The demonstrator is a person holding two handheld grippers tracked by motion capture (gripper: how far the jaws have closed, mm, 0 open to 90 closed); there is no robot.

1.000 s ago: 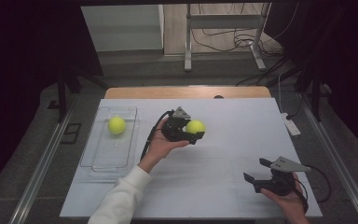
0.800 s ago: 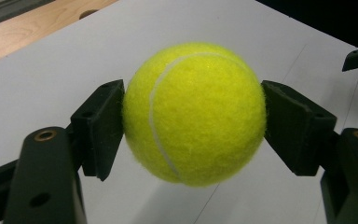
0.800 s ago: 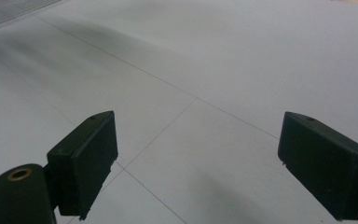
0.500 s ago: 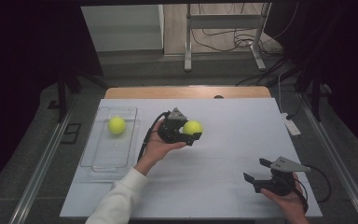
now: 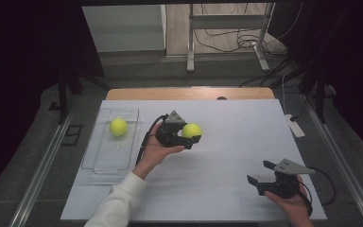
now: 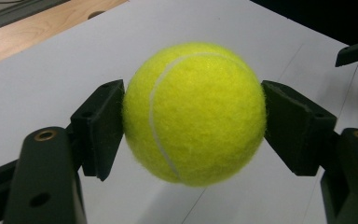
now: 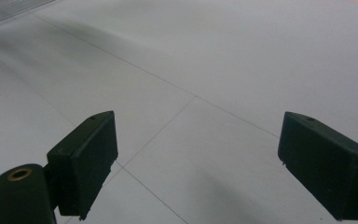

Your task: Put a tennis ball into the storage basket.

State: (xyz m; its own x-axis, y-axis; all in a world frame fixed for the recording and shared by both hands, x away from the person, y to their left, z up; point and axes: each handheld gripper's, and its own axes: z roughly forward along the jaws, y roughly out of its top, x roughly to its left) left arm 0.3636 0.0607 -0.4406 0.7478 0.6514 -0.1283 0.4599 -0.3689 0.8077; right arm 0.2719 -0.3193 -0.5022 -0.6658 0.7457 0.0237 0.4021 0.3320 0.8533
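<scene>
Now a yellow tennis ball (image 6: 194, 113) is seen clamped squarely between the two black jaws of the left gripper (image 5: 185, 135), one pad pressed against each side of it, its white seam curving down the face turned toward the camera. The ball is carried clear of the white table (image 5: 227, 165), and a shadow is cast on the surface just below the jaws. A second tennis ball (image 5: 118, 126) is found well apart from those jaws, lying inside the clear tray (image 5: 105, 161) at the table's left side. Meanwhile the right gripper (image 7: 196, 168) is held low near the table's right front corner, its jaws spread wide apart; nothing but bare white tabletop is framed between them, and no object is touched by either pad.
</scene>
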